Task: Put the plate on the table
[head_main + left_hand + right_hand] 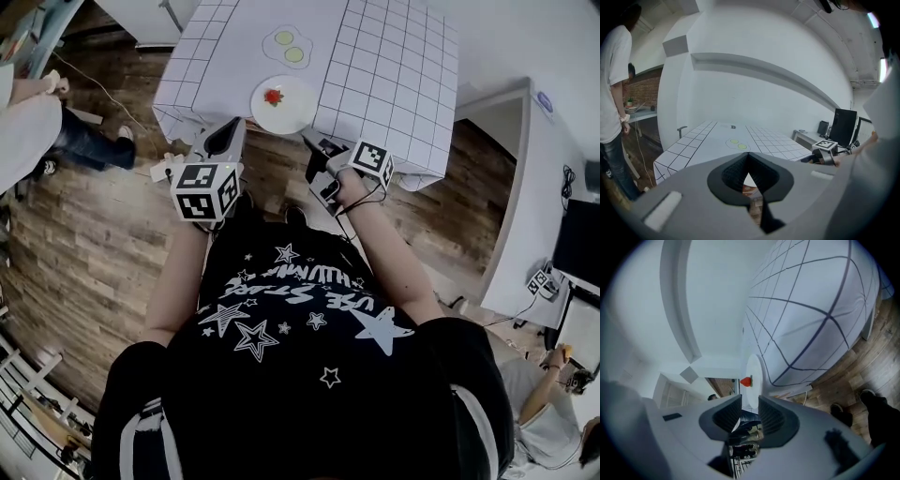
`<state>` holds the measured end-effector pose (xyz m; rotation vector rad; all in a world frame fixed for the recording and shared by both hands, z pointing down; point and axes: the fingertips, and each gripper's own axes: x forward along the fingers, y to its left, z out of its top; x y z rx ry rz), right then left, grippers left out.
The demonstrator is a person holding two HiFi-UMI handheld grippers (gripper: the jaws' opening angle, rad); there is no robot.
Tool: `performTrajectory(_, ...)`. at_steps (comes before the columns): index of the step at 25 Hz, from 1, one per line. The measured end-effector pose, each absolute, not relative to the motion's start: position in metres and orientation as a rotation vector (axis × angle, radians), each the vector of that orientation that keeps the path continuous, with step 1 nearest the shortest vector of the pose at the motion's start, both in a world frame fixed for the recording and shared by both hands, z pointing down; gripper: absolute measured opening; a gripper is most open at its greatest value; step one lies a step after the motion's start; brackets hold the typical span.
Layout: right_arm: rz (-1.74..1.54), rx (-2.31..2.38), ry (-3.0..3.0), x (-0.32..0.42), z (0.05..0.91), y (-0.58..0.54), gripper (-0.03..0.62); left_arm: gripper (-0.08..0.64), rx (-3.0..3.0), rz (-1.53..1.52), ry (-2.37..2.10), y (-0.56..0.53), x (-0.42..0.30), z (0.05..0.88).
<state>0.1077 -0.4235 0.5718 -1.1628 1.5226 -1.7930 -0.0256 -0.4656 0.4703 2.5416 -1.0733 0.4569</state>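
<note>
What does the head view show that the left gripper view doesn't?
Head view only: the white plate with a red item on it, lying at the table's near edge, and the wearer's black star-print shirt. The left gripper view's own jaws block that spot.
Left gripper view only: the left gripper with its jaws meeting at the tips and nothing between them, and a brick wall at far left.
Both: the grid-patterned table, its two yellow-green circles, the right gripper, and a bystander in a white shirt.

Black T-shirt (281, 366) with white stars
</note>
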Motion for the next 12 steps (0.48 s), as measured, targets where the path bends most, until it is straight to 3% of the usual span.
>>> performTrajectory(6, -1.761, -1.035, 1.708, 0.113, 0.542, -0.419, 0.115, 0.009, 2.527, 0.438, -1.16, -0.449, -0.013, 0.466)
performTrajectory(12, -1.658, -0.917, 1.981, 0.102, 0.508, -0.426, 0.049, 0.009, 2.446, 0.404, -1.284, -0.421, -0.025, 0.466)
